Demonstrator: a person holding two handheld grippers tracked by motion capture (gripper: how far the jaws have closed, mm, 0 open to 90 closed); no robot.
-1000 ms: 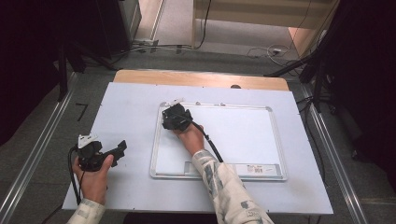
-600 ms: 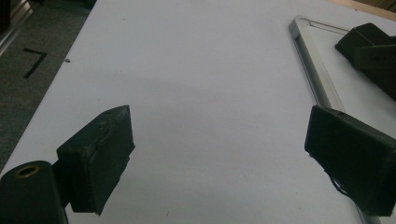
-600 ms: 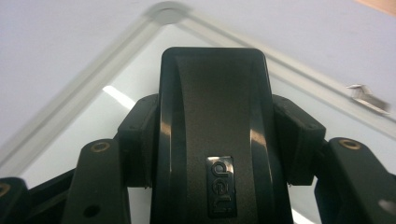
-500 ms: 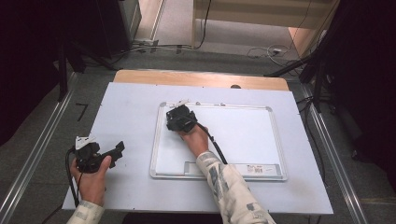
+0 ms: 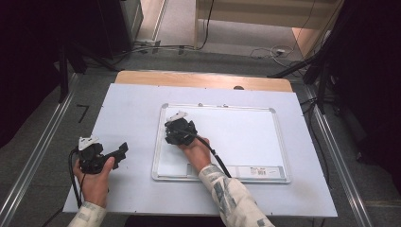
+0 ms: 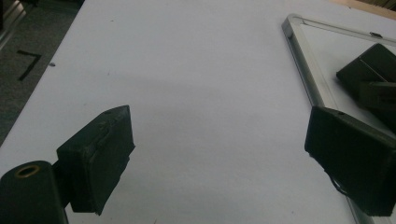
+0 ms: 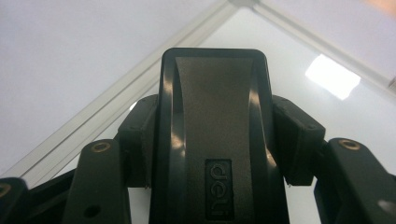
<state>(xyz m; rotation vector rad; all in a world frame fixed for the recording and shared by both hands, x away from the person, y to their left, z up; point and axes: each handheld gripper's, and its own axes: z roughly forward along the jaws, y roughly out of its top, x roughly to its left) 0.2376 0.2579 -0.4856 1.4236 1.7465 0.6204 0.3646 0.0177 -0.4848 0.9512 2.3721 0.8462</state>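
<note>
Looking at the table [image 5: 127, 109] first: pale sheet-covered top, wooden strip along the far edge. Lying flat on it, right of centre, is the whiteboard [image 5: 246, 137], silver-framed, with a label strip along its near edge. In the left gripper view its frame corner and left rail [image 6: 306, 70] run down the right side of the picture.

Left hand [image 5: 96, 182] rests on the table near the near-left corner, well apart from the board. It holds the left gripper [image 6: 219, 158], pointed across toward the board. Jaws spread wide, nothing between them, bare table surface under the gap. Its cable loops down beside the wrist.

Right hand [image 5: 197, 152] sits over the board's left part, patterned sleeve coming in from the bottom edge. The right gripper [image 7: 215, 140] is close to the board's far-left corner, cable trailing back over the board toward the sleeve.

Eraser [image 7: 215, 140]: black, moulded body, "deli" logo embossed on its back. It's pinched between the right gripper's jaws, pads pressing on both long sides. It sits over the white surface just inside the frame corner; the board's rails run diagonally behind it. Can't tell from these views whether its underside touches the board. A bright light reflection shows on the board right of it.
</note>
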